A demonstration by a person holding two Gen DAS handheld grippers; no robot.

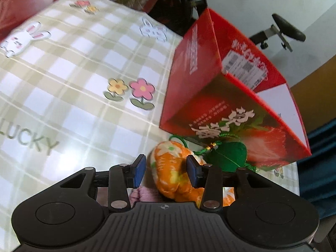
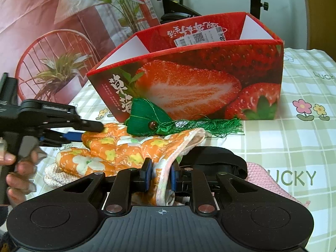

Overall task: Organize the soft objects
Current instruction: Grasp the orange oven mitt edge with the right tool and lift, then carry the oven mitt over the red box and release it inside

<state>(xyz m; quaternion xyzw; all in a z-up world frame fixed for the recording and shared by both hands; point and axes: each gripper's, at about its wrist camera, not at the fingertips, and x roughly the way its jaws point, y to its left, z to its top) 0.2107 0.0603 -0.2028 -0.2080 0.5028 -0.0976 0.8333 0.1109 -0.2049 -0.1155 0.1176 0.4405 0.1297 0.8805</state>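
Two grippers meet on one orange floral oven mitt (image 2: 117, 149), a padded, quilted cloth thing with white and yellow flowers and a pale piped cuff. It lies rumpled on the table near its front edge, just before the red box. The right gripper (image 2: 161, 175) has its blue pads narrow and pinching the mitt's cuff edge. The left gripper (image 1: 166, 171) comes in at the mitt's other end, its fingers part open around a rounded bulge of the mitt; the pad on the picture's right touches the cloth, while the other stands just clear. A hand (image 2: 14, 168) grips its handle.

On top of the mitt rests a green satin sachet (image 2: 147, 115), pointed like a wrapped dumpling, with a brown bead and a thready green tassel trailing toward the box. Under the mitt lie a cream knit piece (image 2: 51, 174) and a pink knit cloth (image 2: 271, 187), with a black strap (image 2: 220, 157) beside.

The strawberry-printed cardboard box (image 2: 210, 79) stands open-topped, glossy. A checked green-and-white tablecloth (image 2: 294, 147) with flowers and rabbits covers the table.
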